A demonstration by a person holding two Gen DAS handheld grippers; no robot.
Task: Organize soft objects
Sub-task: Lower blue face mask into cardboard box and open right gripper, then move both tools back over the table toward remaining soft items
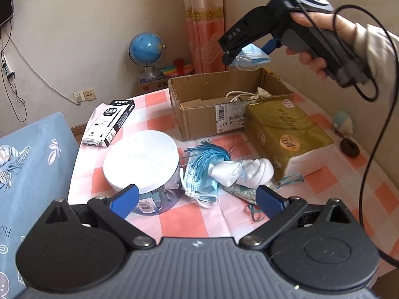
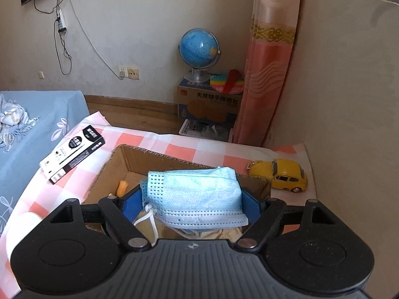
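Far left, a bed under a blue flowered cover runs out of view. On the checked desk beside it lies a black-and-white carton, then a round tub with a white lid; its contents are hidden.

The left gripper hangs low over the desk, its jaws spread wide with nothing between them. Ahead of it sits the loose pile: a blue face mask with a blue tassel lying across it, then a knotted white cloth bundle. Something patterned is under the bundle, too covered to make out.

Behind the pile stands an open cardboard box. A white cord and a crumpled pale scrap lie inside; from the right wrist view an orange piece shows in a corner, mostly hidden. Above the box the right gripper, held in a person's hand, is clamped on a second blue mask, which blocks much of the box floor.

Further right, a gold tissue pack leans on the box's front. Behind the box, a yellow toy car is parked by the wall. At the far right edge are a small plush toy and a dark ring-shaped thing, both too blurred to name.
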